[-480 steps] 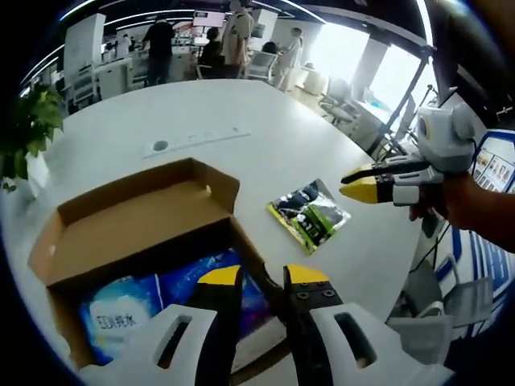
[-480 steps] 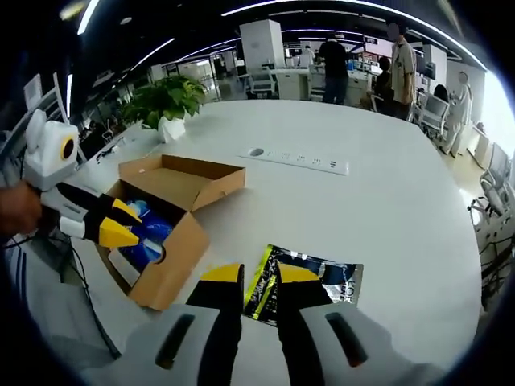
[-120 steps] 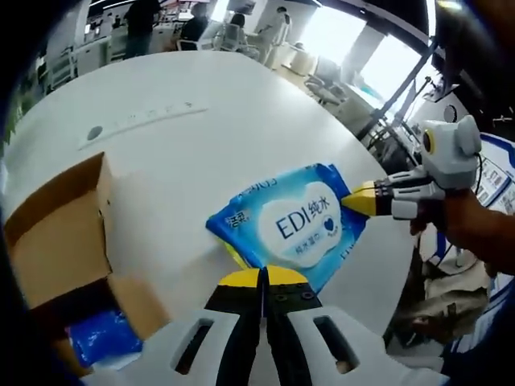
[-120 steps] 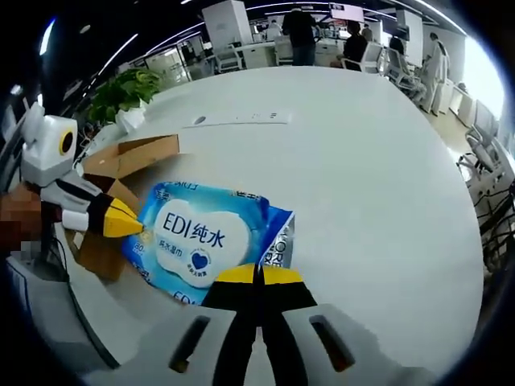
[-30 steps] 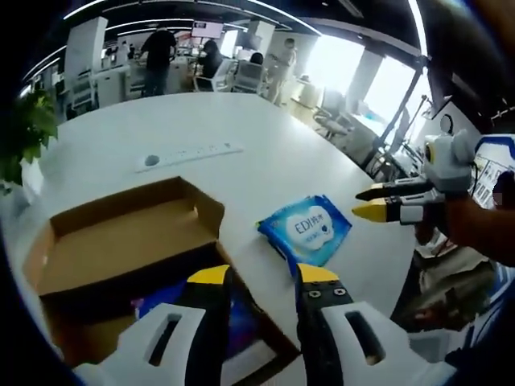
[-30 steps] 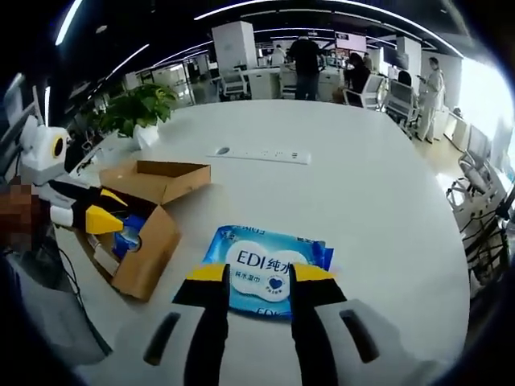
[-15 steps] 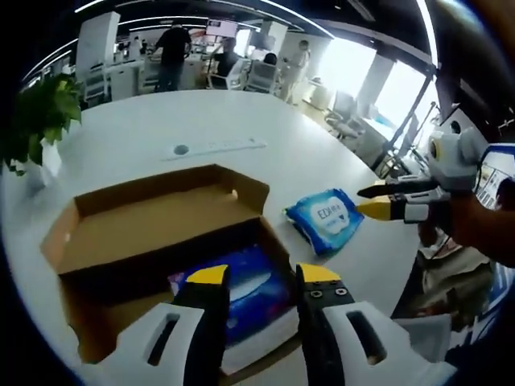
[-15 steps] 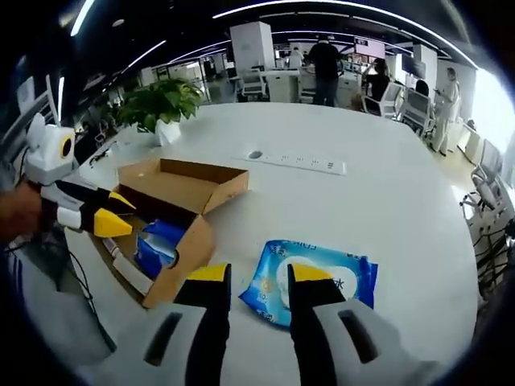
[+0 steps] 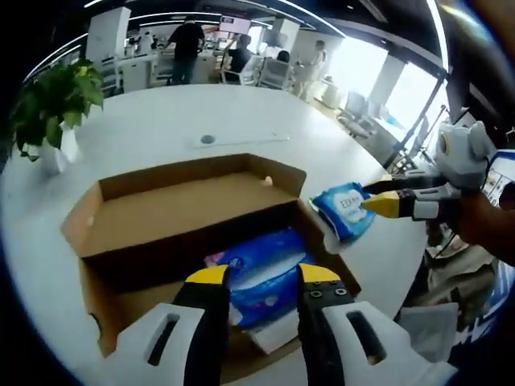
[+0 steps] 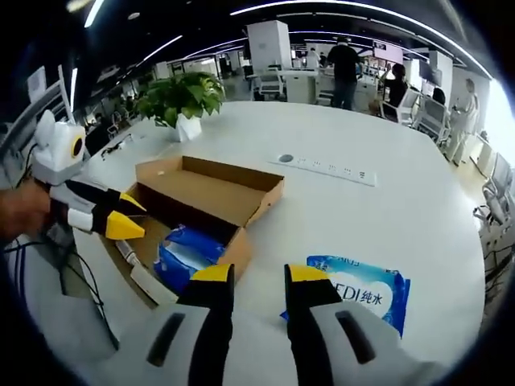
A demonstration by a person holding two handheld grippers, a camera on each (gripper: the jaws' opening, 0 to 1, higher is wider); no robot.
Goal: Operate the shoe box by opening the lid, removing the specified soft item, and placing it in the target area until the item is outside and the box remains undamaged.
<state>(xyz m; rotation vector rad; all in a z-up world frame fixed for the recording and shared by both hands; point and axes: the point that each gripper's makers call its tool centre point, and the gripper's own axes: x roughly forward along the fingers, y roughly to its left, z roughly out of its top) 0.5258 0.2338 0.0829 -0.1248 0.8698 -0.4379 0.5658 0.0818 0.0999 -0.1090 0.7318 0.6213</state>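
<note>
On my white table (image 10: 386,209) lies the open box (image 10: 201,193). Right of the box is a blue pack (image 10: 358,293), behind it a power strip (image 10: 326,167) and a plant (image 10: 181,100).

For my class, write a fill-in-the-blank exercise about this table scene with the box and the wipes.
1. The box has its lid ____.
2. One blue wipes pack lies on the ____ beside the box.
3. Another blue pack lies ____ the box.
4. Both the left gripper and the right gripper are ____.

Missing words: open; table; inside; open
</note>
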